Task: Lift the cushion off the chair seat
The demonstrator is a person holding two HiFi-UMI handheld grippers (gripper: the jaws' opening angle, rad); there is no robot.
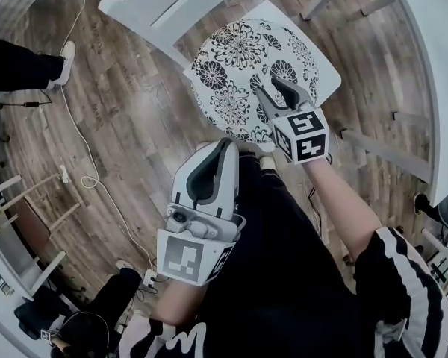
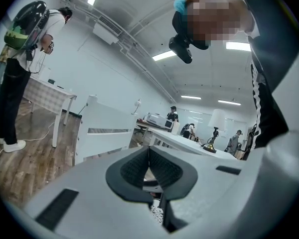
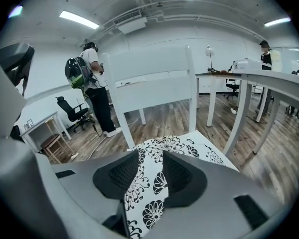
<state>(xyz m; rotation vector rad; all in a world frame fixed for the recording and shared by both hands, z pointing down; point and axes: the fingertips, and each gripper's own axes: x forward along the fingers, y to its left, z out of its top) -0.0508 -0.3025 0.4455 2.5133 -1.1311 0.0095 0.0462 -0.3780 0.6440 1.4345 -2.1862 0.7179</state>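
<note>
A round cushion (image 1: 239, 58) with black flowers on white lies on the white chair seat (image 1: 325, 69), in front of the chair back (image 1: 172, 2). My right gripper (image 1: 271, 86) is shut on the cushion's near edge. In the right gripper view the flowered fabric (image 3: 172, 146) runs up between the two dark pads (image 3: 124, 173), and the chair back (image 3: 154, 83) stands beyond. My left gripper (image 1: 225, 144) is shut and holds nothing, close to my body and short of the chair. In its own view the left gripper (image 2: 148, 156) has its pads touching.
A white table (image 1: 433, 66) runs along the right, and its legs (image 3: 239, 113) stand beside the chair. A cable (image 1: 82, 140) snakes over the wooden floor at left. A person's shoe (image 1: 63, 58) and a small wooden chair (image 1: 30, 222) are further left.
</note>
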